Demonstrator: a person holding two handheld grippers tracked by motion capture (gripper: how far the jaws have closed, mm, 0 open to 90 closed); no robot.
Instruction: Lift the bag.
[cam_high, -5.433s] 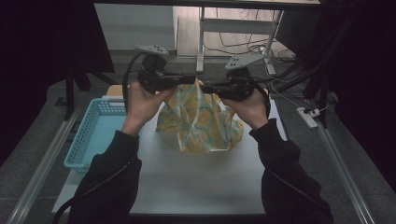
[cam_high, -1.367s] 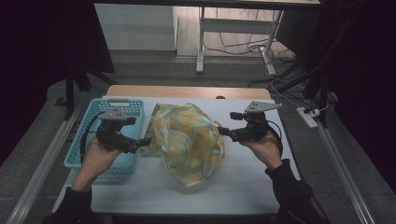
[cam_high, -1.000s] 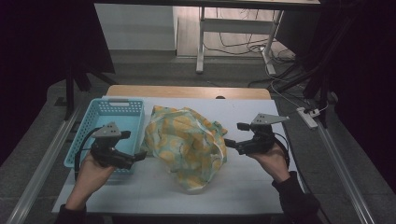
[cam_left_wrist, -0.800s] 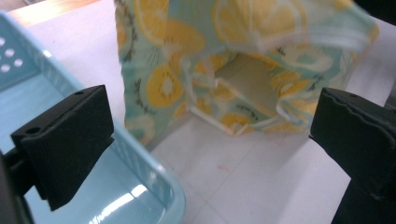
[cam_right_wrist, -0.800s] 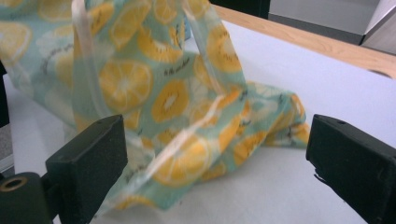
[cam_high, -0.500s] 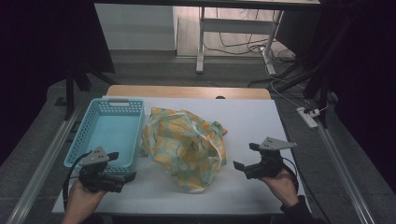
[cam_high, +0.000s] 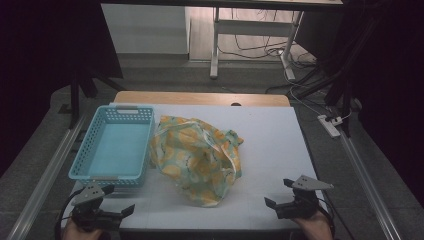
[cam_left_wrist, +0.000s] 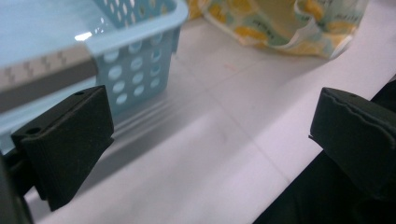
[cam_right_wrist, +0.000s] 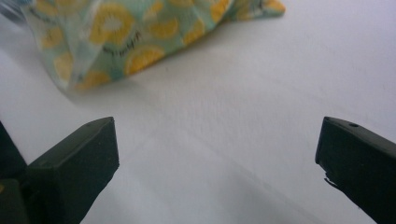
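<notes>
Both grippers withdrawn — bag (cam_high: 197, 159) beside basket (cam_high: 114, 147).

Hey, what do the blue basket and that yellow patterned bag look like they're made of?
The basket looks like moulded plastic, light blue with a slight gloss: rows of punched holes and a smooth rim. The bag looks like thin soft cloth or coated fabric, matte: it lies crumpled in loose folds.

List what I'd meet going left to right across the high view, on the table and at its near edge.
left gripper → blue basket → fruit-print cloth bag → right gripper. The basket is empty, the bag lies crumpled beside it, and both grippers are open at the near edge.
</notes>
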